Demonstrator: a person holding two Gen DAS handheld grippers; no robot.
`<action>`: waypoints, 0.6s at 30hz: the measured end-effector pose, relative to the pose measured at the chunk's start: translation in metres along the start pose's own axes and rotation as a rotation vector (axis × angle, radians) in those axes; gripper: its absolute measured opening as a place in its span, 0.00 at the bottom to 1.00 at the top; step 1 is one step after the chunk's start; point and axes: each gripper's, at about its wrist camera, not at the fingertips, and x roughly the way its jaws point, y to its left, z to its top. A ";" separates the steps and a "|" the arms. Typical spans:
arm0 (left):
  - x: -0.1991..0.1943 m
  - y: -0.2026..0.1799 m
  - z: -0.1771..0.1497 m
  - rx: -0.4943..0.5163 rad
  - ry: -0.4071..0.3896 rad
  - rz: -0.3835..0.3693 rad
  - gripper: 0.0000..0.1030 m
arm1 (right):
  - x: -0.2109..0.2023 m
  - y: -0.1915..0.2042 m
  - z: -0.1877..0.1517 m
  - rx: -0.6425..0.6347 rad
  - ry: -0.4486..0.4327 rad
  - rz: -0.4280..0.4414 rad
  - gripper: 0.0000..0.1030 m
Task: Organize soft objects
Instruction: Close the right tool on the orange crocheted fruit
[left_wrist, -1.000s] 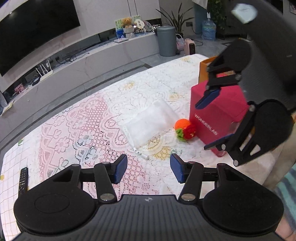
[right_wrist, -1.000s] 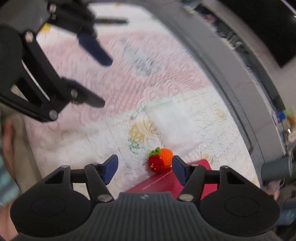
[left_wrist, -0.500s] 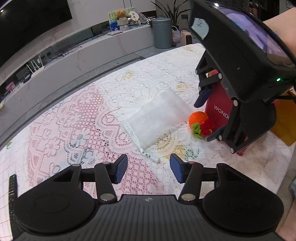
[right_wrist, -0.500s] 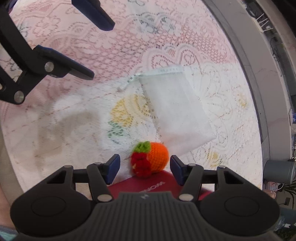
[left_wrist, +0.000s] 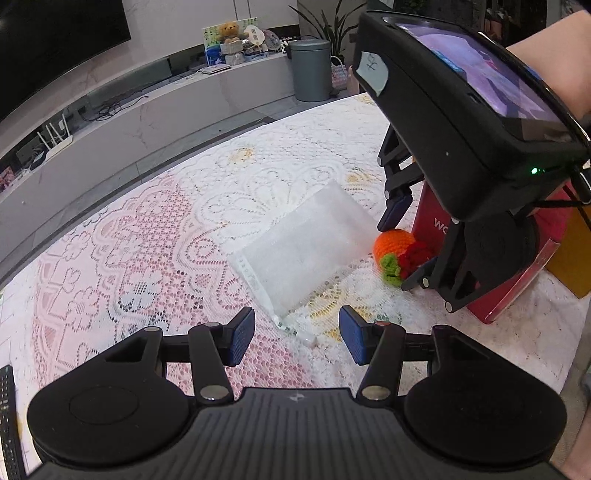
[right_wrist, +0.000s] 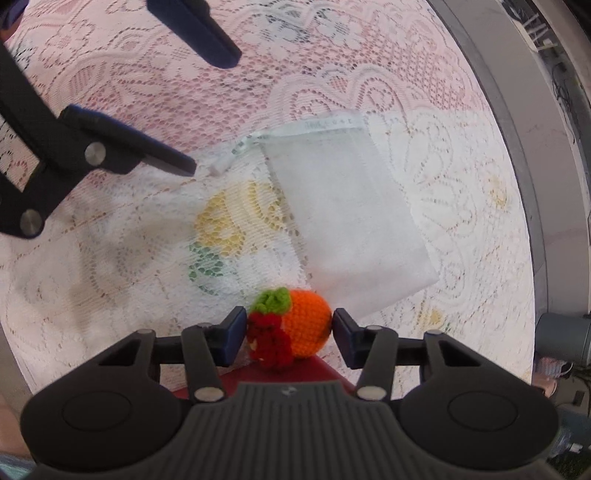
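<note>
A crocheted orange-and-red toy (left_wrist: 400, 254) with a green leaf lies on the lace tablecloth beside a red box. In the right wrist view the toy (right_wrist: 295, 328) sits between the two pads of my right gripper (right_wrist: 290, 334), which is open around it, pads close to its sides. A white mesh drawstring bag (left_wrist: 299, 243) lies flat on the cloth, also in the right wrist view (right_wrist: 347, 206). My left gripper (left_wrist: 297, 339) is open and empty, just before the bag's drawstring end.
A red box (left_wrist: 517, 273) stands right behind the toy, with a yellow-brown box (left_wrist: 576, 258) behind it. A remote control (left_wrist: 7, 413) lies at the table's left edge. Beyond the table are a TV bench and a grey bin (left_wrist: 309, 70).
My right gripper has come down and forward over the toy, so the toy now sits between its pads. My left gripper has moved a little closer to the bag.
</note>
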 end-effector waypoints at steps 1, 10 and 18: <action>0.001 0.000 0.000 0.002 -0.002 0.000 0.61 | 0.000 0.000 0.000 -0.003 0.000 0.001 0.49; 0.004 0.001 0.000 0.026 0.001 0.010 0.61 | 0.001 -0.001 0.000 0.001 -0.002 0.003 0.47; 0.008 -0.003 0.007 0.175 -0.021 -0.011 0.79 | -0.018 -0.010 -0.005 0.046 -0.084 0.029 0.46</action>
